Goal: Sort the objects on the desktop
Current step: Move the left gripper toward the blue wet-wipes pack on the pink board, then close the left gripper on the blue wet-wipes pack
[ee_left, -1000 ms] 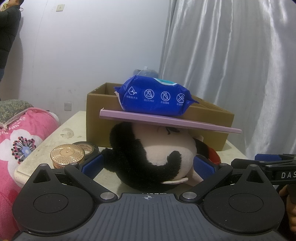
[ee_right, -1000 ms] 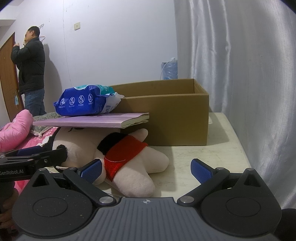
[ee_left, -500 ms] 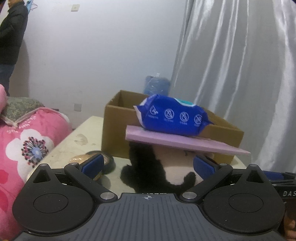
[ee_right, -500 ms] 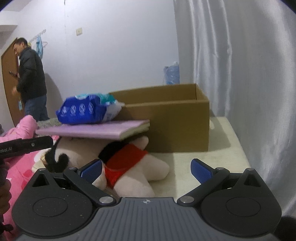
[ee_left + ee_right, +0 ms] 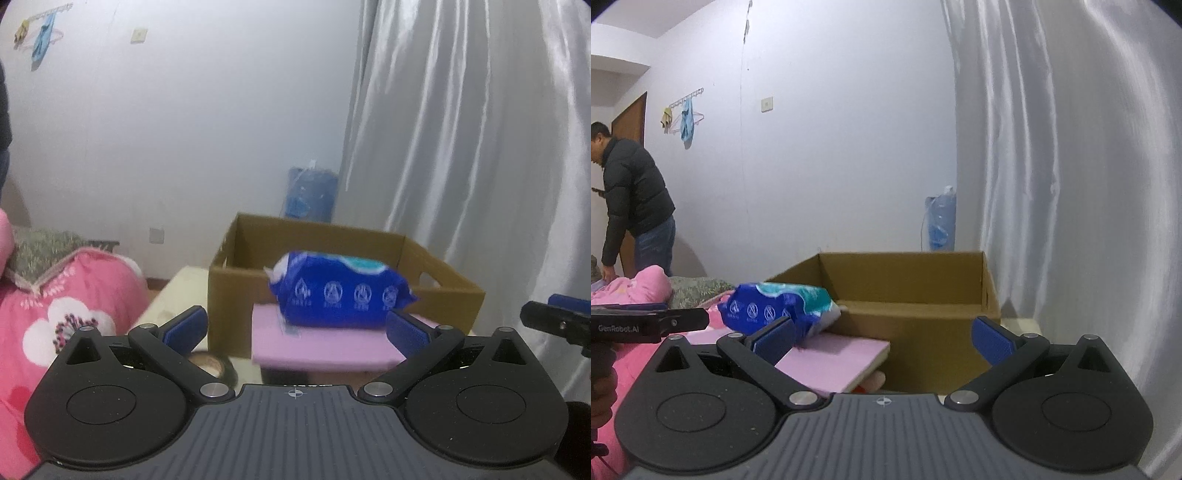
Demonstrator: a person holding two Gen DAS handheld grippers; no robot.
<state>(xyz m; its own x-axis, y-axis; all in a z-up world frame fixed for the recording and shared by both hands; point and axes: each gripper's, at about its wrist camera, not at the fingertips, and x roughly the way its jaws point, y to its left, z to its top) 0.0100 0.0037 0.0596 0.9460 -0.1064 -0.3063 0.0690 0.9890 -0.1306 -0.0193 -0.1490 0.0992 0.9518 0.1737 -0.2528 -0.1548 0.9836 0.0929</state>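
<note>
A blue wet-wipe pack (image 5: 341,297) (image 5: 779,306) lies on a pink book (image 5: 325,347) (image 5: 834,360), in front of an open cardboard box (image 5: 236,295) (image 5: 919,336). The plush toy under the book is almost hidden; only a bit shows (image 5: 873,380). My left gripper (image 5: 295,328) is open, raised level with the pack, nothing between its fingers. My right gripper (image 5: 882,334) is open too, facing the box's near wall, with its left finger (image 5: 774,334) in front of the pack.
A pink flowered quilt (image 5: 66,314) lies left of the table. A round tin (image 5: 210,365) sits by the box's corner. A silver curtain (image 5: 1071,184) hangs on the right, a blue water jug (image 5: 940,223) behind the box. A person in a dark jacket (image 5: 631,199) bends at far left.
Both grippers have risen, so the views now look down on the book and into the box. The plush toy and the gold tin have dropped out of sight. Both stay open.
</note>
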